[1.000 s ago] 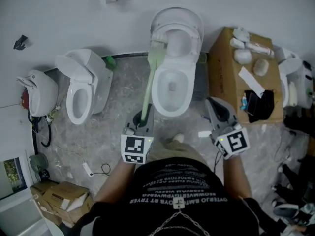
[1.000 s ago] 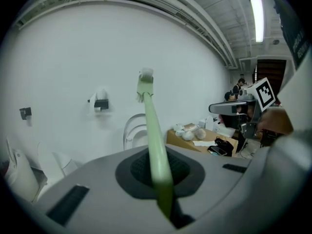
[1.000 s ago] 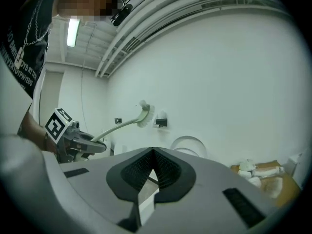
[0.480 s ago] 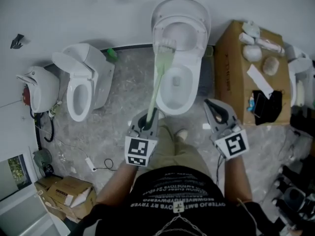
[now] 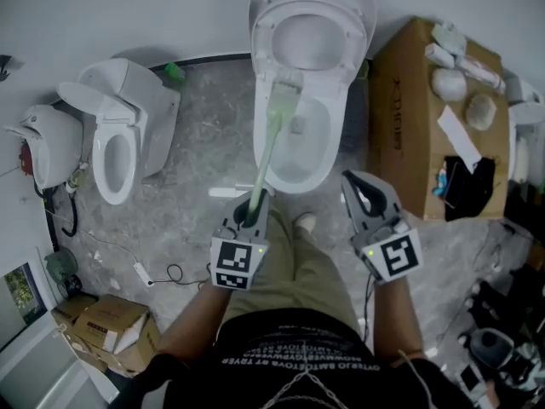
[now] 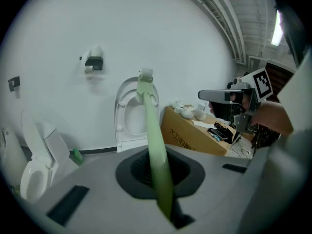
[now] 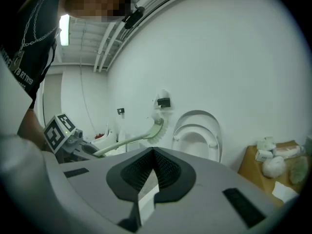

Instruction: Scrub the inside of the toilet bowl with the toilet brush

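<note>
Bristles of the pale green brush [image 5: 271, 139] sit over the back left of the bowl [image 5: 334, 156], just under the raised lid [image 5: 312, 20]; whether they touch the porcelain I cannot tell. The long handle slants back from there to the left gripper [image 5: 253, 201], whose fingers [image 6: 87, 189] are clamped tight on its lower end, so that in the left gripper view the handle runs straight up out of them toward the lid. The right gripper [image 5: 356, 184] hangs just to the right of the bowl's front edge, well apart from the brush, with its fingers [image 7: 195, 199] pressed together and nothing between them. The person stands over the grey floor [image 5: 204, 143] right in front of the toilet, one shoe [image 5: 304, 223] showing between the two grippers. A second toilet [image 5: 115, 156] stands off to the left against the wall, and a cardboard box [image 5: 409, 118] with odds and ends on top stands close beside the bowl on the right.
</note>
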The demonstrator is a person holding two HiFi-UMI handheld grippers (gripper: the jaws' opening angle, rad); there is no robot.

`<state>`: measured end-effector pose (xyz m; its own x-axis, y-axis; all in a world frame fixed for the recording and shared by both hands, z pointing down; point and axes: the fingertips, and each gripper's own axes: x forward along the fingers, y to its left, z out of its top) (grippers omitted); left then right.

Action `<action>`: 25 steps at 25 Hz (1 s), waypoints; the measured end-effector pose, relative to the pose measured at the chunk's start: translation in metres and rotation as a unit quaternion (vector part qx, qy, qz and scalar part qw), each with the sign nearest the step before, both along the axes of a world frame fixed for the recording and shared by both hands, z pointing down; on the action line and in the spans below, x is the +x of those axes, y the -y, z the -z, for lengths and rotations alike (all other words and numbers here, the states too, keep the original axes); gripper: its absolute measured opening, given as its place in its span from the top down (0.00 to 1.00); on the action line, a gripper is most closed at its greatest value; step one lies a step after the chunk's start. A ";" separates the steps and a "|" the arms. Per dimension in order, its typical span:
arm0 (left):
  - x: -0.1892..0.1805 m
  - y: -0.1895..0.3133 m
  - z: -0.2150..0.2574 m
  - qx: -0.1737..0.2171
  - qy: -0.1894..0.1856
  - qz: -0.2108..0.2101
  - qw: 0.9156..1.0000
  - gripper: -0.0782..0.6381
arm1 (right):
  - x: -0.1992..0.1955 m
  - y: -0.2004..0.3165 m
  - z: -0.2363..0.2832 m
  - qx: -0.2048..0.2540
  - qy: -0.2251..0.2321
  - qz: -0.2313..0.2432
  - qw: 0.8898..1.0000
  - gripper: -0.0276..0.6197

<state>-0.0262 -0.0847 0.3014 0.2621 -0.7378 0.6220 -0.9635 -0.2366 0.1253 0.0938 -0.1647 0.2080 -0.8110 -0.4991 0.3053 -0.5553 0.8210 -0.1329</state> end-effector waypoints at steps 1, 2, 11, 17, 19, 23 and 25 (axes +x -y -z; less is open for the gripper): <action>-0.001 0.001 -0.007 -0.004 0.000 0.001 1.000 0.89 | 0.001 0.000 -0.010 -0.009 -0.002 -0.002 1.000 0.97; -0.002 0.001 -0.013 -0.008 -0.001 0.001 1.000 0.89 | 0.003 0.001 -0.019 -0.016 -0.004 -0.006 1.000 0.97; -0.001 -0.010 -0.093 -0.063 -0.015 0.026 0.998 0.89 | 0.023 0.002 -0.086 -0.047 -0.004 -0.023 0.999 0.97; 0.010 -0.027 -0.136 -0.102 -0.041 0.036 0.993 0.89 | 0.022 -0.001 -0.096 -0.049 0.012 -0.023 0.998 0.97; 0.015 -0.036 -0.151 -0.119 -0.055 0.040 0.991 0.89 | 0.023 -0.006 -0.101 -0.057 0.013 -0.024 0.998 0.97; 0.024 -0.054 -0.187 -0.157 -0.070 0.050 0.984 0.89 | 0.023 -0.016 -0.129 -0.081 0.006 -0.026 0.996 0.97; 0.026 -0.062 -0.204 -0.173 -0.076 0.055 0.980 0.89 | 0.019 -0.019 -0.146 -0.097 0.002 -0.032 0.995 0.97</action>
